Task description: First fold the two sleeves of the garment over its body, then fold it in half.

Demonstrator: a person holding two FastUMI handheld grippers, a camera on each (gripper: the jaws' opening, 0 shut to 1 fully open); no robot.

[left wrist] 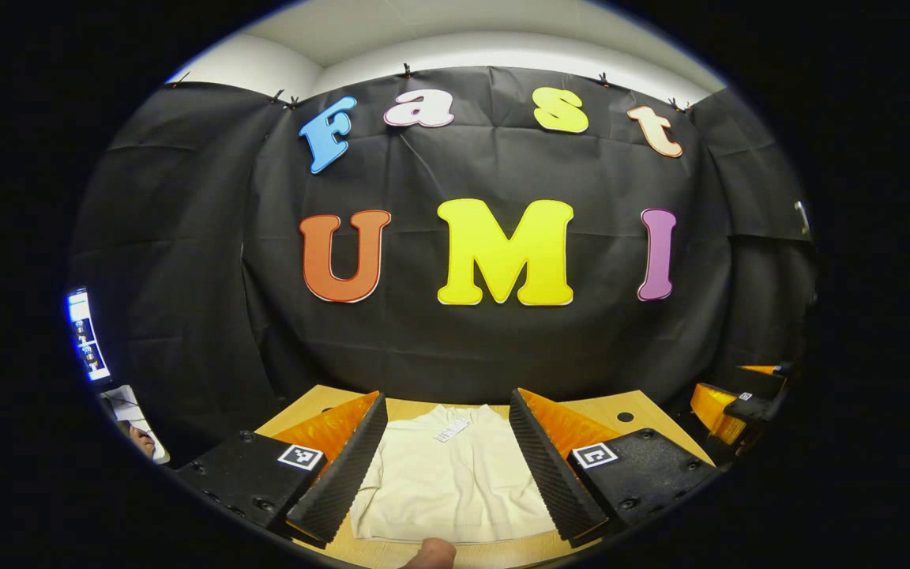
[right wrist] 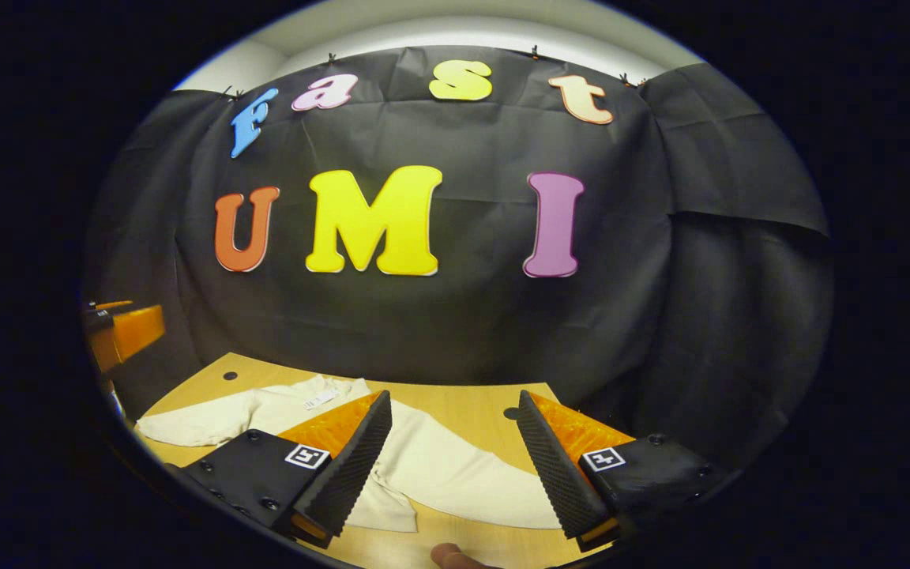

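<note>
A cream long-sleeved garment [left wrist: 447, 482] lies flat on the wooden table [left wrist: 637, 411], its neck with a white tag [left wrist: 452, 429] pointing to the far wall. My left gripper [left wrist: 449, 450] hangs open above the garment's body, nothing between its fingers. In the right gripper view the garment [right wrist: 423, 466] spreads out with one sleeve [right wrist: 186, 427] stretched left and the other sleeve [right wrist: 486, 486] running right between my fingers. My right gripper [right wrist: 455, 454] is open above that sleeve. The other gripper [right wrist: 119, 332] shows at the left edge; the right one [left wrist: 727, 407] appears at the right edge of the left gripper view.
The table [right wrist: 455, 411] ends at the black cloth wall behind. Small round holes [right wrist: 230, 375] mark the tabletop. A lit screen [left wrist: 88, 336] stands at far left. A fingertip [left wrist: 431, 553] shows at the bottom edge.
</note>
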